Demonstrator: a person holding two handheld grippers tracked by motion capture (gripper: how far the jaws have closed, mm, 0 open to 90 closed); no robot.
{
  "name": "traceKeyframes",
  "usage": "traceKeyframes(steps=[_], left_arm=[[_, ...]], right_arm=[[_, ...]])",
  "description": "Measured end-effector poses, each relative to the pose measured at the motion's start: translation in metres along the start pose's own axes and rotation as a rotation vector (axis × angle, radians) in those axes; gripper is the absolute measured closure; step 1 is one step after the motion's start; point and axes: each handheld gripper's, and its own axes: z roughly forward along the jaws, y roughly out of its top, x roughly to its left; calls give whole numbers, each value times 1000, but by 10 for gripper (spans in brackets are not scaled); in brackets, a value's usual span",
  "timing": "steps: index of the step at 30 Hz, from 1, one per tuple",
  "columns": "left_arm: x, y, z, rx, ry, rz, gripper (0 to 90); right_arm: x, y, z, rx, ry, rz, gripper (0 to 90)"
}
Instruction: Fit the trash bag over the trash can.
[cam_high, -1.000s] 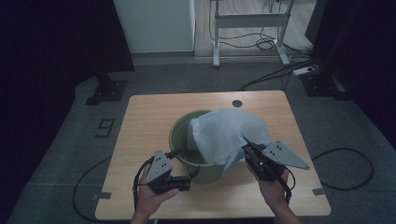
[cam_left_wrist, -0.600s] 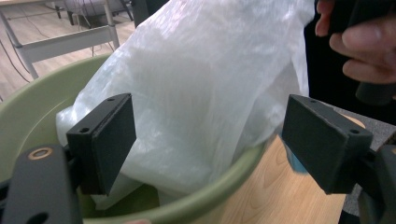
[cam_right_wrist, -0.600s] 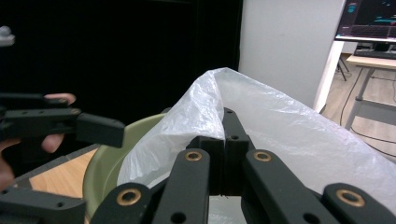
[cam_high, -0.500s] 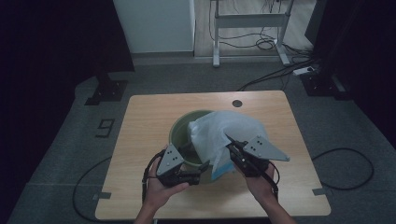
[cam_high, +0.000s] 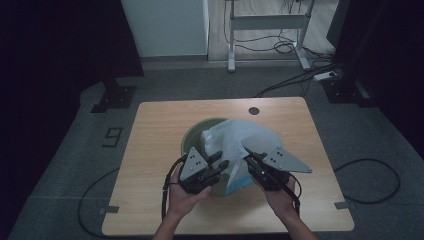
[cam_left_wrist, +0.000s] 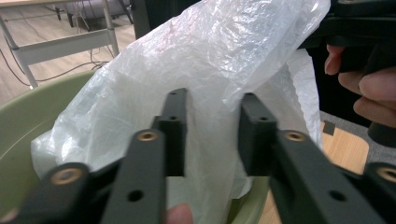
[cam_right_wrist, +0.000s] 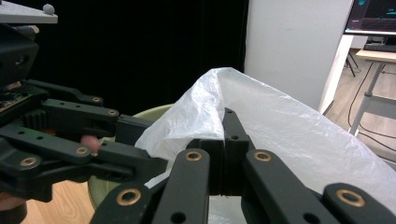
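On the wooden worktop (cam_high: 150, 150) a pale green plastic bin (cam_high: 192, 140) stands near the middle, and a thin translucent white plastic bag (cam_high: 240, 137) rises out of it and spills over its right and near rim. The right tool (cam_high: 248, 156) has its jaws pressed together on a fold of the bag's edge; in the right gripper view the two black jaws meet with the film caught between them and the bag (cam_right_wrist: 299, 140) sloping away to the right. The left tool (cam_high: 220, 162) sits at the near rim of the bin with its jaws spread; in the left gripper view the bag (cam_left_wrist: 205, 70) hangs just beyond and between the open jaws, and whether either jaw touches the film is hard to tell. The bin's rim (cam_left_wrist: 28, 107) shows at the left of that view, its far side hidden by the bag. The inside of the bin and the bottom of the bag are covered from above. The person's forearms are cut off at the near edge of the high view. A round cable port (cam_high: 254, 110) sits at the far side of the worktop.
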Motion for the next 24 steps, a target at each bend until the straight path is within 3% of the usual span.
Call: traceKeyframes(steps=[6, 10, 14, 18, 24], left_arm=[[1, 1, 1, -29, -46, -13, 877], [5, 3, -3, -55, -26, -76, 899], [12, 3, -6, -68, 7, -131, 900], [19, 4, -10, -89, 37, -179, 900], [26, 4, -13, -107, 72, -223, 900]], right_arm=[[-1, 0, 0, 0, 6, 5, 851], [4, -4, -4, -9, -7, -8, 502], [15, -18, -16, -16, -3, -5, 313], [25, -40, -27, -13, -9, 20, 246], [37, -74, -25, 19, -44, 76, 192]])
